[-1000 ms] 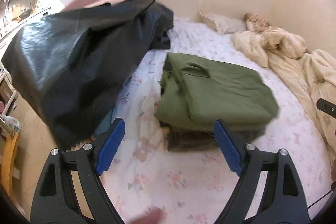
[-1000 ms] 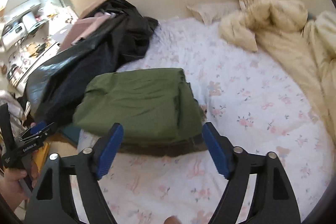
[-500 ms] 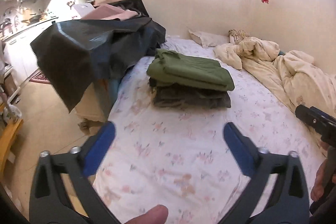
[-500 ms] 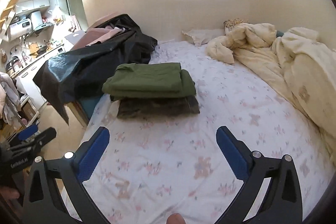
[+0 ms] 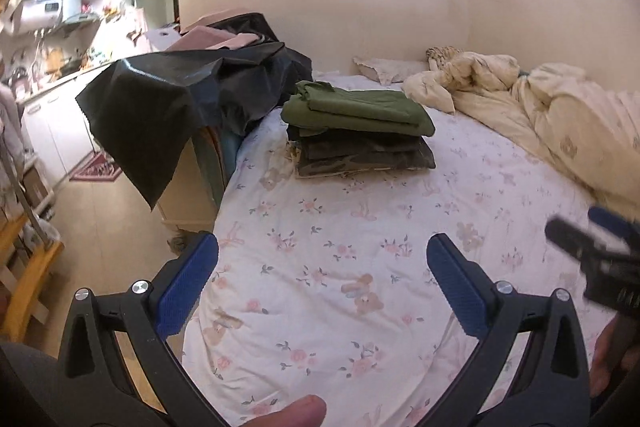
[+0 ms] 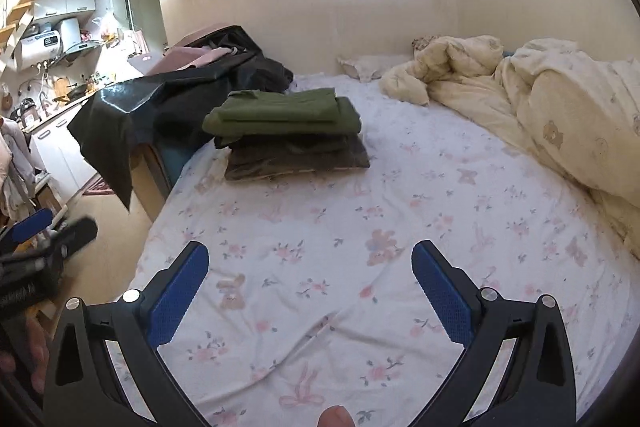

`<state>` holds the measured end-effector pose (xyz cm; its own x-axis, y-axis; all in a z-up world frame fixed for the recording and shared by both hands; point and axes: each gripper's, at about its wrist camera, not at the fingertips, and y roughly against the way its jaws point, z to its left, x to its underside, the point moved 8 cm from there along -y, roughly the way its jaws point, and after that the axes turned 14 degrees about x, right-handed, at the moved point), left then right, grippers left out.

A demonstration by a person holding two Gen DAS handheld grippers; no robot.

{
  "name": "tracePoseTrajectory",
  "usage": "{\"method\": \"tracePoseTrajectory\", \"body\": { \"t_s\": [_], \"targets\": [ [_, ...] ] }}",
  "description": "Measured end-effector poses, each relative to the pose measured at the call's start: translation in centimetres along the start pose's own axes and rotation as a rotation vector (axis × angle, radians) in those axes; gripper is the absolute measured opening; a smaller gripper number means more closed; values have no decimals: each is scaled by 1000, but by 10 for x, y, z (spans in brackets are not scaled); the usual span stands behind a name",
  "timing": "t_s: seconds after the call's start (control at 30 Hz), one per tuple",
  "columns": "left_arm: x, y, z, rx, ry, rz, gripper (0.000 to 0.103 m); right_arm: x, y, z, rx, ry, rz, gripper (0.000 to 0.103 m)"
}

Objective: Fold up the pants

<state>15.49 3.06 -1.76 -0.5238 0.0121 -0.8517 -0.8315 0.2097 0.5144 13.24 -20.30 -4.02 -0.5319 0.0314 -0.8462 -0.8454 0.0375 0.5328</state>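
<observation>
Both tongs are spread wide with nothing between them: left gripper (image 5: 322, 283) and right gripper (image 6: 310, 281), jaws having just been opening, hung over the near part of the bed (image 6: 320, 239). Pretty sure the fold is done; the green pants (image 6: 280, 117) are stacked on top of darker folded clothes (image 6: 296, 157) by the bed's far left edge, well apart from both grippers. If more pants get fetched, the stack is best left unbumped. Past it, a black sheet (image 5: 168, 99) is draped off the left side, a cream duvet (image 6: 560, 115) bunched along the right, and a kitchen (image 5: 60, 27) can be made out far left.
</observation>
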Motion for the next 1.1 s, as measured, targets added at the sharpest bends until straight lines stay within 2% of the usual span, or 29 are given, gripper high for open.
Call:
{"method": "tracePoseTrajectory", "body": {
  "t_s": [0.1,0.33,0.63,1.1],
  "targets": [
    [3,-5,-6,24,0,14,103,1,-2,-4,3,-25,4,103],
    [6,-7,-2,6,28,15,103,3,-4,-5,-2,-20,8,103],
    [10,-8,-2,17,54,29,103,0,-3,-9,2,-33,3,103],
    [9,-11,-7,23,49,30,103,2,-5,-15,10,-46,5,103]
  ]
}}
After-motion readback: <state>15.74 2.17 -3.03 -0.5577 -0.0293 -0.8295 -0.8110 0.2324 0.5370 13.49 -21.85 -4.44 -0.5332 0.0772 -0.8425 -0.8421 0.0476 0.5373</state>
